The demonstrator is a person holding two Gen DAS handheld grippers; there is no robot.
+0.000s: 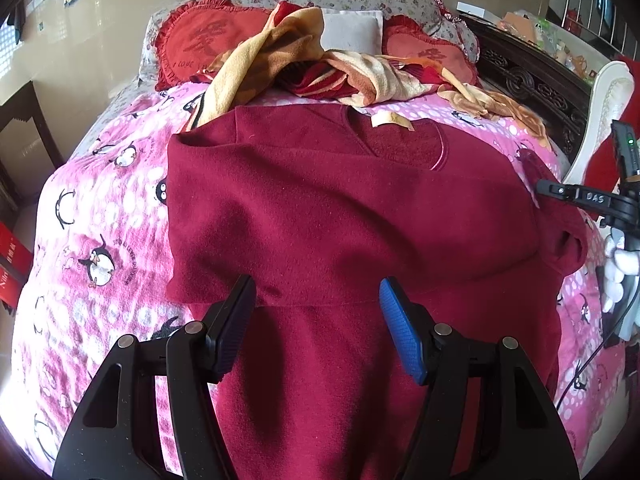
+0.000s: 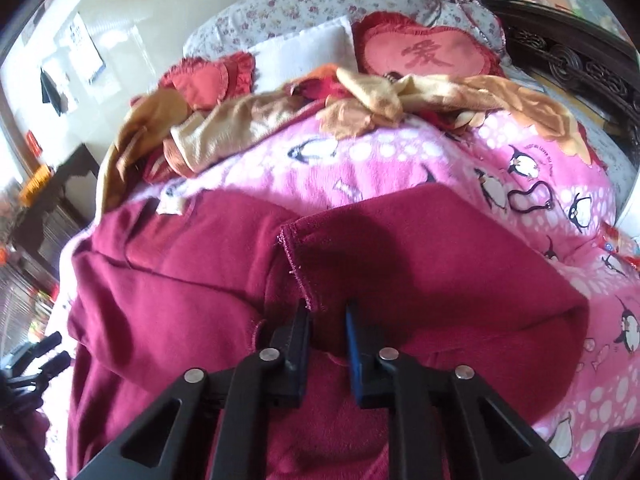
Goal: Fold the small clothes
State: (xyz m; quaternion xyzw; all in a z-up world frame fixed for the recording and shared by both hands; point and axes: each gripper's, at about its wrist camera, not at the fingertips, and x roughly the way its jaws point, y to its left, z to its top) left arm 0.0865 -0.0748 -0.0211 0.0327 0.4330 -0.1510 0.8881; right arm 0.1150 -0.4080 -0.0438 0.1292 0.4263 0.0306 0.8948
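On the pink penguin-print blanket (image 1: 100, 208) lies the dark red fleece garment (image 1: 340, 208), partly folded. Over it the left gripper (image 1: 316, 320) hangs spread wide, holding nothing. The right gripper (image 2: 328, 320) is nearly closed, pinching the garment's stitched edge (image 2: 298, 272).

Open pink penguin blanket (image 1: 104, 208) at nine o'clock of the maroon garment (image 1: 340, 216): free passage there. Blocked at twelve o'clock by a crumpled yellow-and-red blanket (image 1: 280, 60), heart cushions (image 1: 192, 48) behind. Narrower strip of blanket at three o'clock, hemmed by a carved dark bed frame (image 1: 536, 84) and white rail (image 1: 600, 112).
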